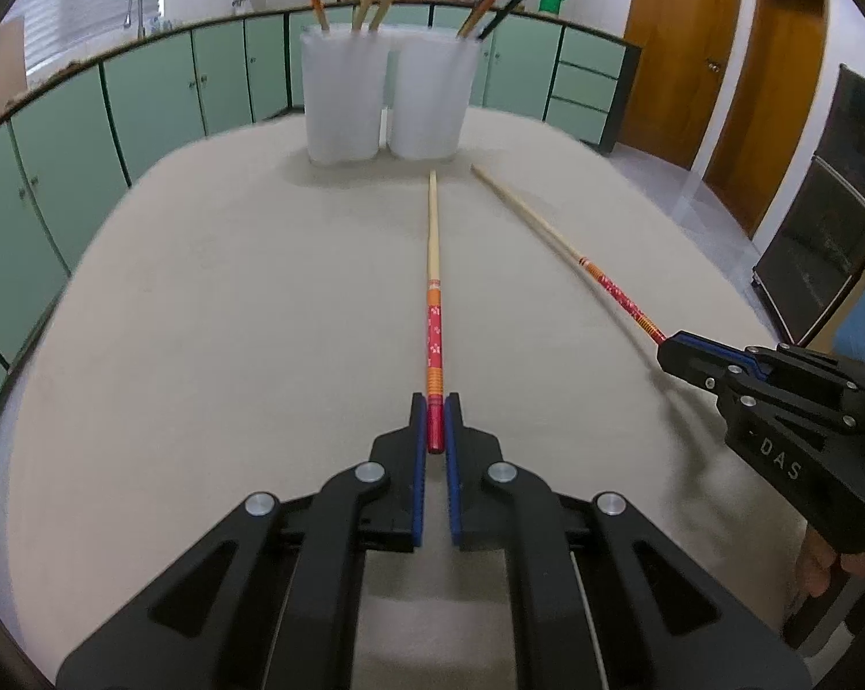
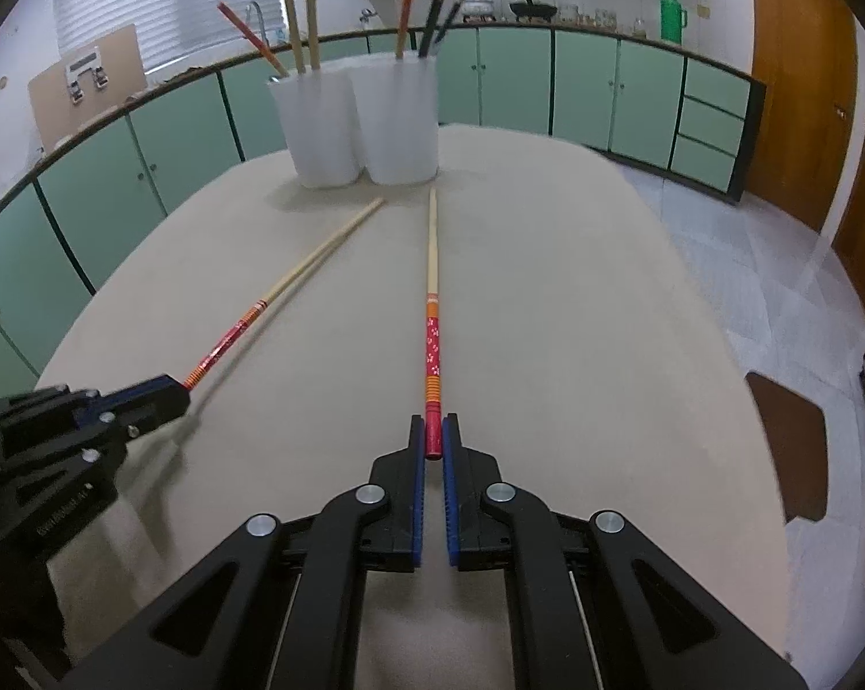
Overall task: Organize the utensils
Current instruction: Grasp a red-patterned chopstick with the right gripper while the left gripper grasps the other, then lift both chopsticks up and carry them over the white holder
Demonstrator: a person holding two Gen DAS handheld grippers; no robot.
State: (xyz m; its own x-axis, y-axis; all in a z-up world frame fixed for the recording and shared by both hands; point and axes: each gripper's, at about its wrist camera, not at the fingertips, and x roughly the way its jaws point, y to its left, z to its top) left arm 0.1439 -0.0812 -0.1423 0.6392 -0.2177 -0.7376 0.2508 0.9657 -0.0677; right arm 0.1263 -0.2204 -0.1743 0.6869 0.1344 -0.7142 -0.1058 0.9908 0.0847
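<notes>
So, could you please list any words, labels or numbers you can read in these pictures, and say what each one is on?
"DAS": on the black body of the right tongs, seen from the left wrist view; any letters before it are not legible.
Embossed line on the body of the left tongs: too blurred to read.
Board with labels on the left counter: too small to read.
Chopsticks carry patterns only.

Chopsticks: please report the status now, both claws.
Left claw shut on left chopstick. Right claw shut on right chopstick. Both tips point at the two white cups. Path clear.
</notes>
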